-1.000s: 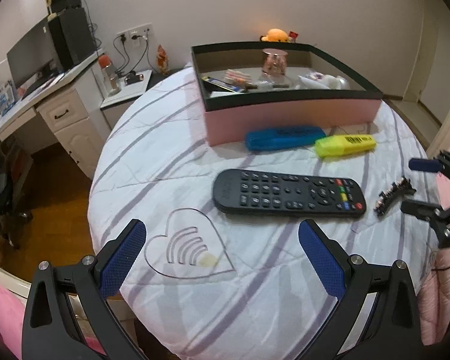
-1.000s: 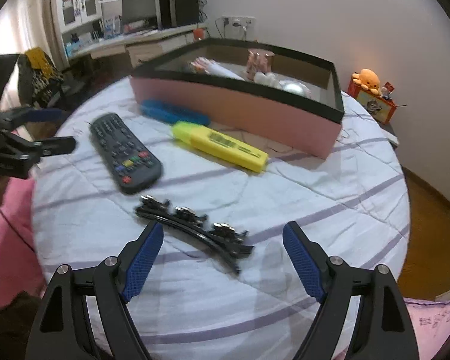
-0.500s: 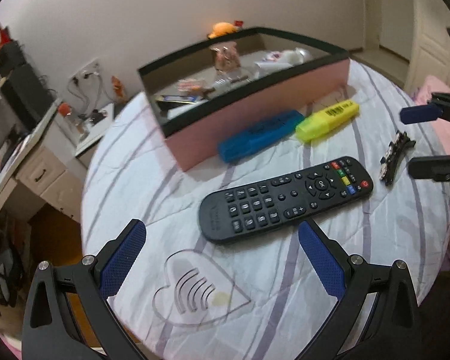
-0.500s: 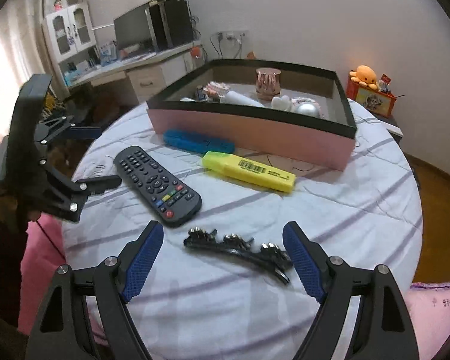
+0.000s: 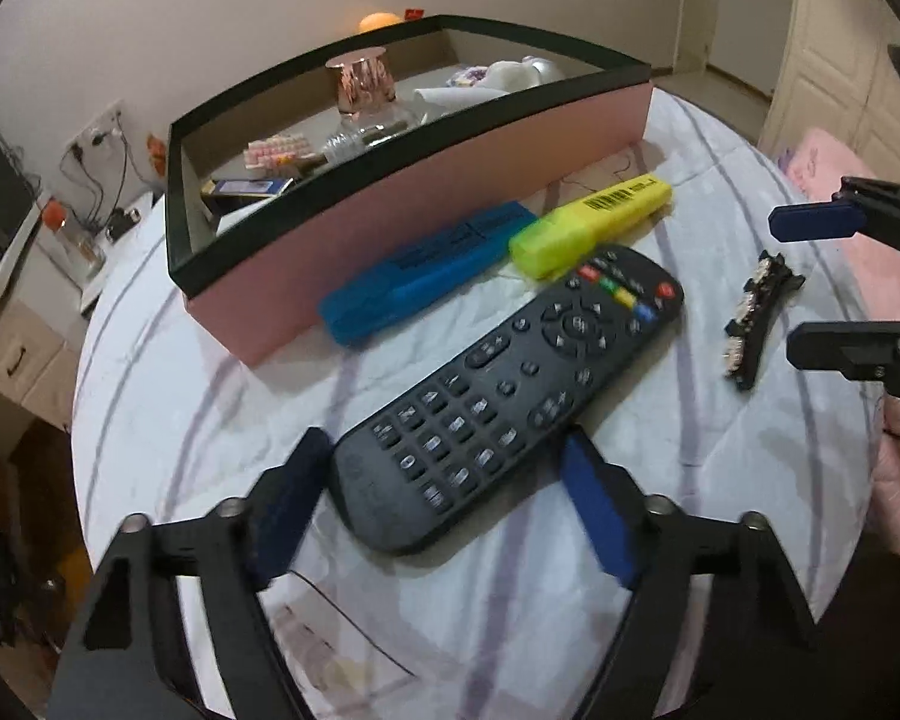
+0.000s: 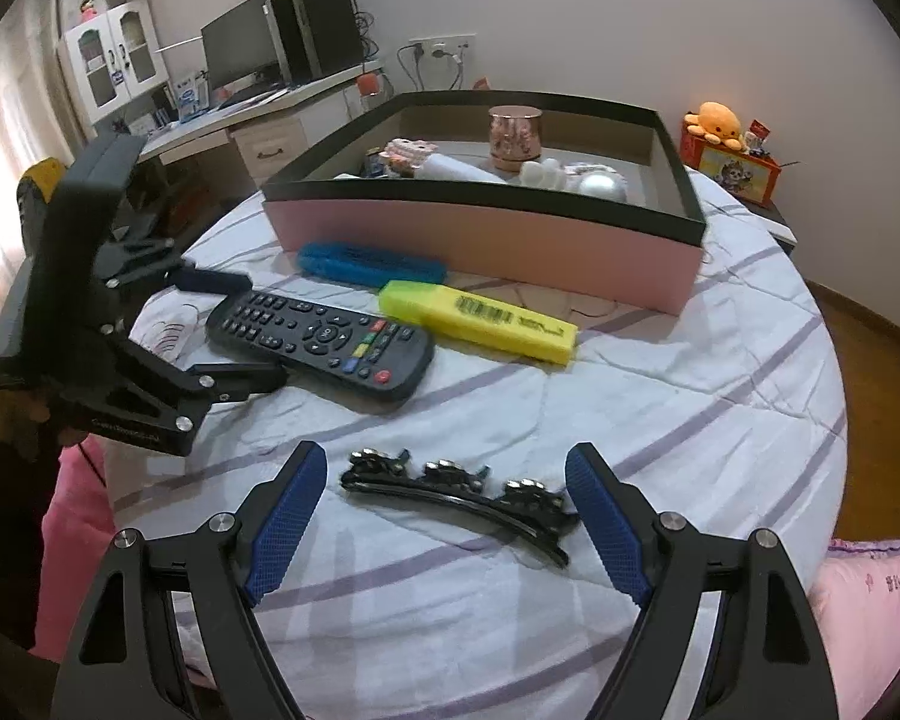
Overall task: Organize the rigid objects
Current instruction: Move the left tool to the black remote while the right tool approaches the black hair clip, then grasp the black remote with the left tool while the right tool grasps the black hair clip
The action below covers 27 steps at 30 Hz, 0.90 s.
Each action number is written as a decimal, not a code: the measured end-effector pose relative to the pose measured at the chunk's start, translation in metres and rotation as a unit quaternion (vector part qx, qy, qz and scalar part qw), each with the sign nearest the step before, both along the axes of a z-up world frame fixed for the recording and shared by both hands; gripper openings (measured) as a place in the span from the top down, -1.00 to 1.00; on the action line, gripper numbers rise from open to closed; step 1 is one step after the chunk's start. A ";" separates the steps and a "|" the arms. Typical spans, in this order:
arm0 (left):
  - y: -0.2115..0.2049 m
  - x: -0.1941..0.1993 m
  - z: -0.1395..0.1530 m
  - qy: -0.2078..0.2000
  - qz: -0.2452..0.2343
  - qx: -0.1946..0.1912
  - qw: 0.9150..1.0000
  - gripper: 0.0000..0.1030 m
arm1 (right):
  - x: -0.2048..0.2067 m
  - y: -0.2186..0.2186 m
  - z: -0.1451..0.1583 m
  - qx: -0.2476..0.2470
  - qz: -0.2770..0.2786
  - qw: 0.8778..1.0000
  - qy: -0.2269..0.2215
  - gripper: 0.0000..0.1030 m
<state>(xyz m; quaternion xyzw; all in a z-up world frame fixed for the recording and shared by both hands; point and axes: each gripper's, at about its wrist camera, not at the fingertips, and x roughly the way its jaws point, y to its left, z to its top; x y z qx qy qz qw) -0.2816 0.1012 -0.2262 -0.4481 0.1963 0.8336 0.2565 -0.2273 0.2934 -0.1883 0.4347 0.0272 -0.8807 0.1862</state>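
**Table layout**

On the table the box stands at the back. Just before it lie the blue case and highlighter, then the remote. Nearest the right wrist camera lies the hair clip.

White wall, desk, wooden floor.

A black remote with red, green, yellow and blue keys is seen on a white tabletop cloth striped in pale purple. A yellow highlighter with a black barcode and a blue case are laid before a pink box rimmed in black. A black hair clip is shown between the right tongs, whose black fingers are padded in blue.
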 end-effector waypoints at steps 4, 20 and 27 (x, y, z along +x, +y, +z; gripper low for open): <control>0.006 0.010 0.001 -0.018 0.030 0.014 0.999 -0.37 | 0.003 0.011 -0.001 -0.004 -0.012 1.000 -0.001 -0.63; 0.050 0.016 -0.003 -0.017 -0.004 0.023 1.000 -0.38 | 0.014 0.041 -0.011 -0.038 -0.029 0.999 -0.009 -0.63; 0.013 0.027 0.003 -0.054 0.067 0.102 0.991 0.08 | 0.015 0.048 -0.011 -0.047 -0.040 0.998 -0.008 -0.63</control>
